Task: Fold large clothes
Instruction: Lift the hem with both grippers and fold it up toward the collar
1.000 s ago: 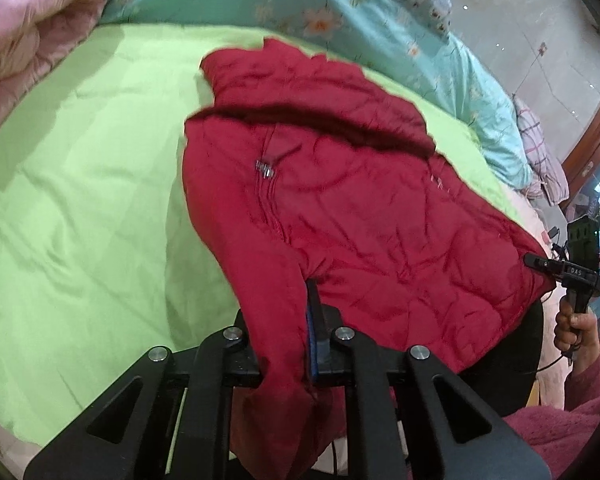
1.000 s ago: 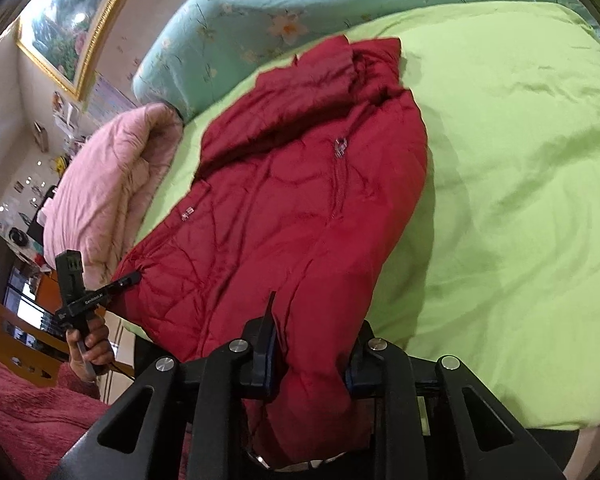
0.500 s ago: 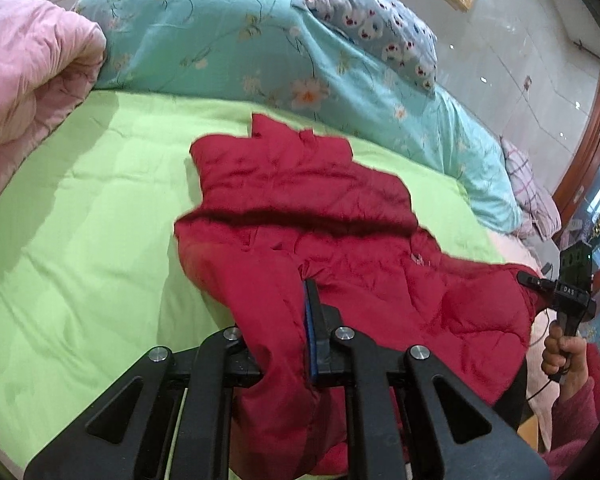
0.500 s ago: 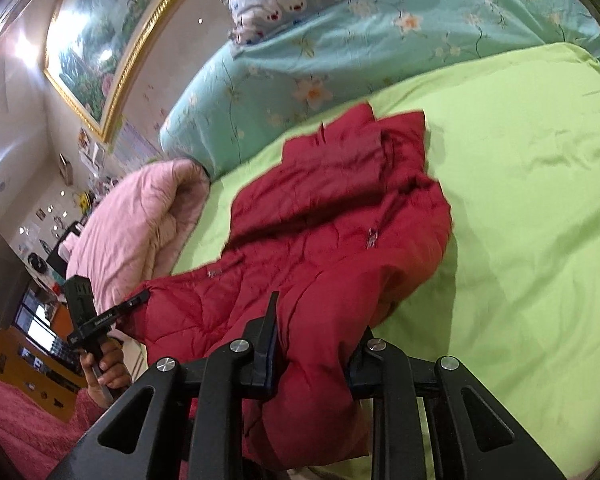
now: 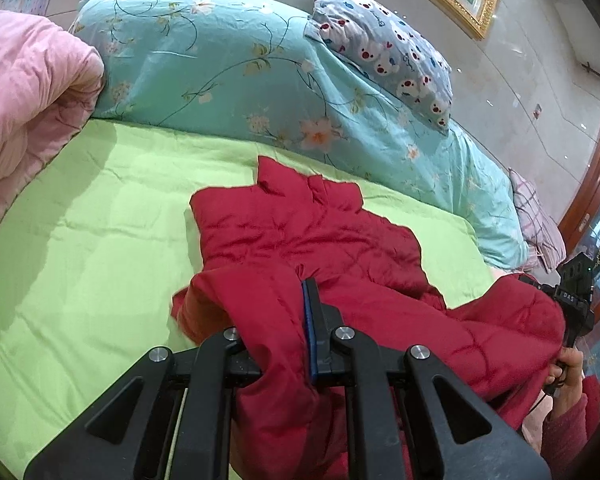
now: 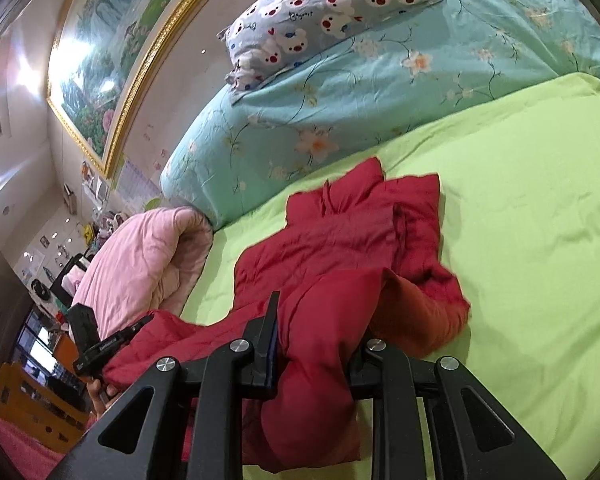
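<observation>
A dark red quilted jacket (image 5: 308, 232) lies on the lime green sheet (image 5: 80, 240) with its collar toward the pillows. Its near edge hangs lifted between both grippers. My left gripper (image 5: 292, 292) is shut on one corner of that edge; red fabric drapes over its left finger. In the right wrist view my right gripper (image 6: 320, 320) is shut on a thick bunch of the jacket (image 6: 340, 240). Each view shows the other gripper at its side, the right gripper (image 5: 548, 288) and the left gripper (image 6: 138, 324), each in a hand with a red sleeve.
A rolled pink quilt (image 5: 28, 100) lies at the left of the bed. A teal floral duvet (image 5: 240, 68) and a bear-print pillow (image 5: 384, 48) are piled at the head. A gold-framed painting (image 6: 112, 60) hangs above. A plaid cloth (image 5: 536, 220) lies by the wooden door.
Both grippers have risen and moved toward the pillows with the jacket's near edge. The lower half has come off the sheet and bunched over the upper half.
</observation>
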A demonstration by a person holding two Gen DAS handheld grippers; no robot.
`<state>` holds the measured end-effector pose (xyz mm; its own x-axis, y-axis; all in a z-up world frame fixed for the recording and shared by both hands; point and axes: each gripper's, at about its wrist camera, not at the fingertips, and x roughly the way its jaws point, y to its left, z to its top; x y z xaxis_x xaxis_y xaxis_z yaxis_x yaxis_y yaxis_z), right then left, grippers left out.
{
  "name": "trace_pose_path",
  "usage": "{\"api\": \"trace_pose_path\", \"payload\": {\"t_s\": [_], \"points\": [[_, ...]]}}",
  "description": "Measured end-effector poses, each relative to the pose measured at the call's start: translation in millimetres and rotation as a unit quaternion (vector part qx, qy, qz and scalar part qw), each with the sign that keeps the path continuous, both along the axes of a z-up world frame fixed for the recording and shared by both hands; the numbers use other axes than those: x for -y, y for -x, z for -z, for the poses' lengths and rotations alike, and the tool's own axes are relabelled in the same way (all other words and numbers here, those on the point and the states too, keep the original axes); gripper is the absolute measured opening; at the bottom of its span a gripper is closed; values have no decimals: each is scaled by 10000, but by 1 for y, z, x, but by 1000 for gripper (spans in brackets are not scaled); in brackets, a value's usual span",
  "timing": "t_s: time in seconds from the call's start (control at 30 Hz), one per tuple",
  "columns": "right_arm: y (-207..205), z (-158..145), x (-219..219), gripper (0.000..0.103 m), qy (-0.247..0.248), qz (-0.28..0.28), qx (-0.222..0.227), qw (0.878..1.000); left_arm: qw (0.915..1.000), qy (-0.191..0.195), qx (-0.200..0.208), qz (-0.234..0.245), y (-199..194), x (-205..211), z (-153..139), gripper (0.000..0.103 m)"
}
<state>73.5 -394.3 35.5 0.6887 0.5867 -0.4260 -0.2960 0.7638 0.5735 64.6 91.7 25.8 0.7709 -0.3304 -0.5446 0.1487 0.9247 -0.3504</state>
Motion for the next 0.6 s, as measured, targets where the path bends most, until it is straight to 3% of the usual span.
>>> {"api": "trace_pose_path", "payload": {"t_s": [0.27, 0.6], "points": [[-58, -10, -4, 22, -16, 190, -78, 9998, 9999, 85, -36, -111, -47, -2, -7, 11], [-139, -1, -4, 22, -6, 661, -377, 9971, 9991, 173, -288, -261, -129, -9, 0, 11]]}}
